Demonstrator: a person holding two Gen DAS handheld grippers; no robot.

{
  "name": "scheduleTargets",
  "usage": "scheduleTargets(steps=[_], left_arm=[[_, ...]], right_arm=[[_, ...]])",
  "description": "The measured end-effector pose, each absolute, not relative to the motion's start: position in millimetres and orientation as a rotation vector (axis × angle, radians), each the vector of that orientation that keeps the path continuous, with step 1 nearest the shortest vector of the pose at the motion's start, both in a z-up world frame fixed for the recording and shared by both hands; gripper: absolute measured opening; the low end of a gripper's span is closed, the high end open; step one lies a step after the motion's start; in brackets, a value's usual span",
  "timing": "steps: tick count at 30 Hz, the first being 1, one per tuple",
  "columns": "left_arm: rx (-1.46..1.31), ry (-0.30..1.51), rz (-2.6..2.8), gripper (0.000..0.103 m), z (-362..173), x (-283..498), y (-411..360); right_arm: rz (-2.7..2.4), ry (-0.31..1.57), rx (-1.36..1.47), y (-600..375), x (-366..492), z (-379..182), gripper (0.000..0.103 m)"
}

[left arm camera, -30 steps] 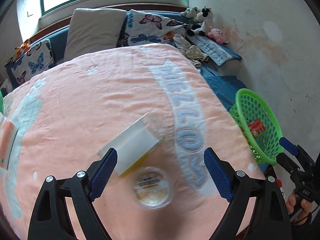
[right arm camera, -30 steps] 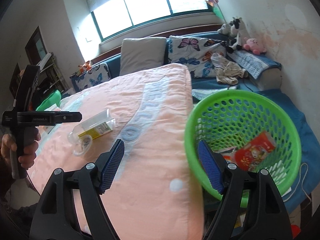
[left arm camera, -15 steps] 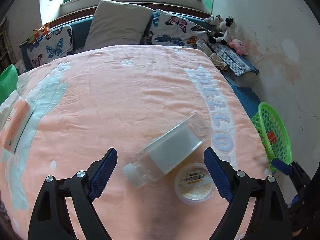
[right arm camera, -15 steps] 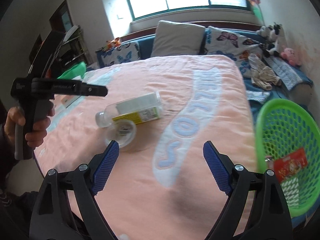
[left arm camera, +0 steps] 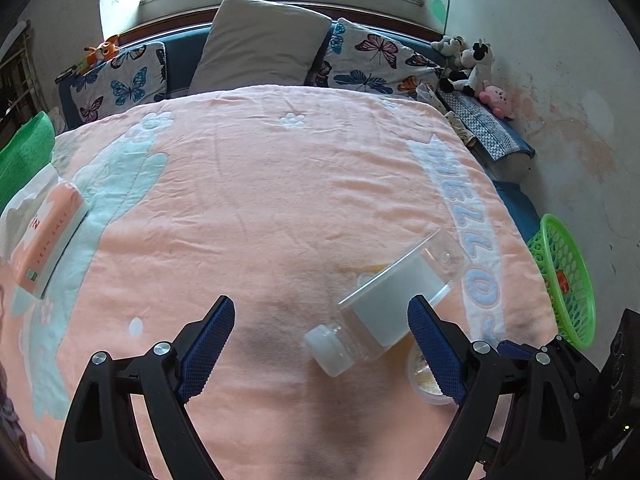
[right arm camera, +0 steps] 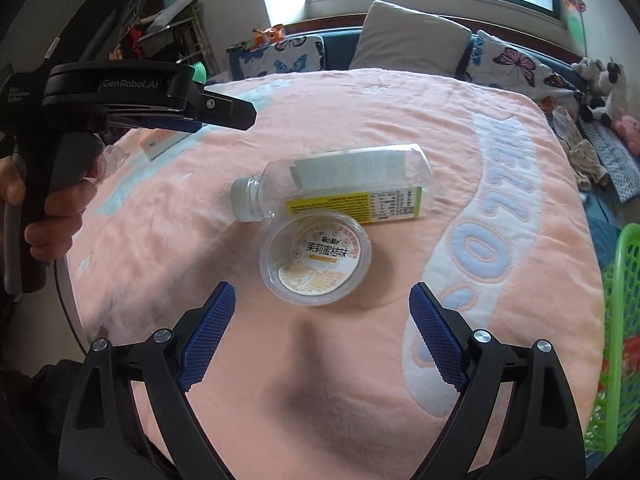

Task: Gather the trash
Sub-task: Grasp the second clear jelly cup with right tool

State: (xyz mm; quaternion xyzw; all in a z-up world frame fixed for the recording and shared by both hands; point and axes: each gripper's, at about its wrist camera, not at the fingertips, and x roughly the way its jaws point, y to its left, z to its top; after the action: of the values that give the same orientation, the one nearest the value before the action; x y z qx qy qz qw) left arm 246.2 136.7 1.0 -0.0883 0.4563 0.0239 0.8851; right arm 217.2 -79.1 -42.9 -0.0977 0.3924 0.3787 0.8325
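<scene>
A clear plastic bottle point(left arm camera: 384, 304) point(right arm camera: 340, 188) with a white cap lies on its side on the pink blanket point(left arm camera: 260, 200). A round clear cup point(right arm camera: 316, 266) point(left arm camera: 426, 376) with a yellow label rests against it. My left gripper point(left arm camera: 320, 308) hovers open over the blanket; the bottle's cap end shows between its fingers, close to the right one, and no pad presses on it. My right gripper point(right arm camera: 322, 292) stands open just short of the cup, nothing between its fingers. The green basket point(left arm camera: 564, 280) point(right arm camera: 616, 360) sits off the bed's right side with wrappers inside.
A pink tissue pack point(left arm camera: 48, 240) lies at the blanket's left edge beside a green cloth point(left arm camera: 24, 156). Pillows point(left arm camera: 260, 40) and plush toys point(left arm camera: 472, 64) line the headboard. A wall runs along the right. A hand point(right arm camera: 52, 216) holds the left gripper.
My right gripper swung left from over the basket to in front of the cup, and its jaws widened. My left gripper shifted left, so bottle and cup now sit right of its centre.
</scene>
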Motion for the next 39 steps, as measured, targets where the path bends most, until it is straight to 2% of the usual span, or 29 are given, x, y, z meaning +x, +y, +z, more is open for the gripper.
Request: scheduleTargets(steps=[13, 24, 39], left_arm=[[-0.186, 0.967, 0.057, 0.085, -13.8, 247.3, 148.4], [-0.163, 0.986, 0.058, 0.085, -22.8, 251.7, 146.0], [-0.091, 0.966, -0.015, 0.085, -19.3, 253.2, 120.8]], right_arm=[[0.783, 0.866, -0.268, -46.1, 236.4, -65.4, 0.088], [0.788, 0.881, -0.244, -42.7, 243.7, -68.8, 0.067], [0.769, 0.853, -0.224, -67.7, 237.6, -51.4, 0.066]])
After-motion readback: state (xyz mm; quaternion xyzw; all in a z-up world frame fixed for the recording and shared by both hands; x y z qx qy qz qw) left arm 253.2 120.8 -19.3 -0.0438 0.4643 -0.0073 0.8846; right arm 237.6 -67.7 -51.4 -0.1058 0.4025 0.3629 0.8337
